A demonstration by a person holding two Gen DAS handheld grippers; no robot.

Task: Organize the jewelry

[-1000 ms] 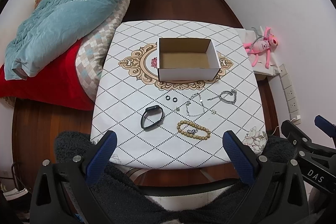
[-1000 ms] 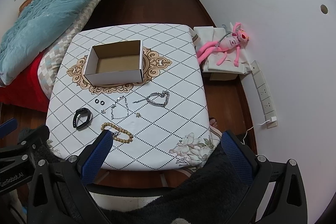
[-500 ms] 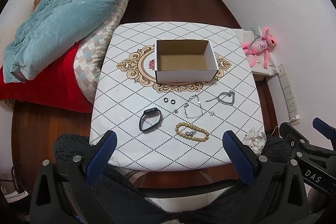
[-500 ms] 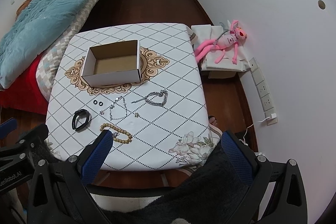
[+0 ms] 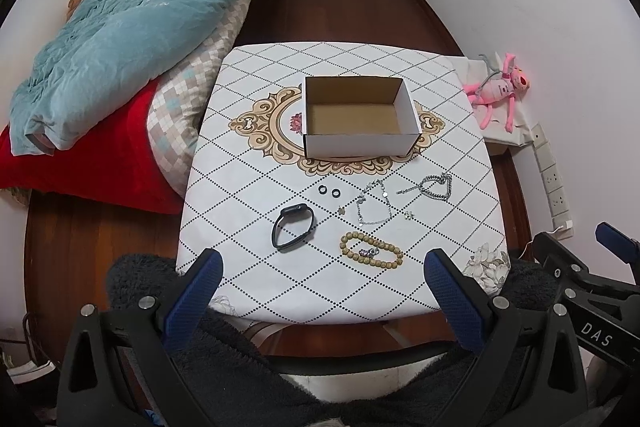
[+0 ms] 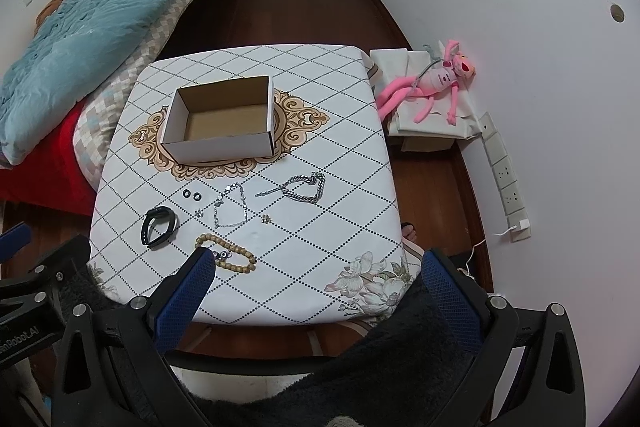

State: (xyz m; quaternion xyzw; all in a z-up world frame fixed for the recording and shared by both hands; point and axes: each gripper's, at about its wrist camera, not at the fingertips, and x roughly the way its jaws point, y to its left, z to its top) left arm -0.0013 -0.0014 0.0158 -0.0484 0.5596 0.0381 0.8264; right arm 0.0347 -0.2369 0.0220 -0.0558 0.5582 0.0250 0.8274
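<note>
An open, empty white cardboard box (image 5: pixel 360 143) (image 6: pixel 224 149) stands mid-table. In front of it lie two small black rings (image 5: pixel 328 191), a black wristband (image 5: pixel 292 227) (image 6: pixel 158 225), a thin silver chain (image 5: pixel 374 207) (image 6: pixel 231 209), a thick silver chain bracelet (image 5: pixel 436 187) (image 6: pixel 304 187), small earrings (image 5: pixel 408 214) and a wooden bead bracelet (image 5: pixel 370 251) (image 6: pixel 230 254). My left gripper (image 5: pixel 322 291) is open and empty, high above the table's near edge. My right gripper (image 6: pixel 316 293) is open and empty, also at the near edge, to the right.
The table (image 5: pixel 248 287) has a white diamond-pattern cloth. A bed with a blue quilt (image 5: pixel 120 27) is at the left. A pink plush toy (image 6: pixel 436 83) lies on a low stand at the right, by the wall sockets. A dark fuzzy chair cover (image 5: pixel 240 367) is below.
Both grippers have risen and pulled back a little, so the table looks smaller and farther. Nothing on the table has moved.
</note>
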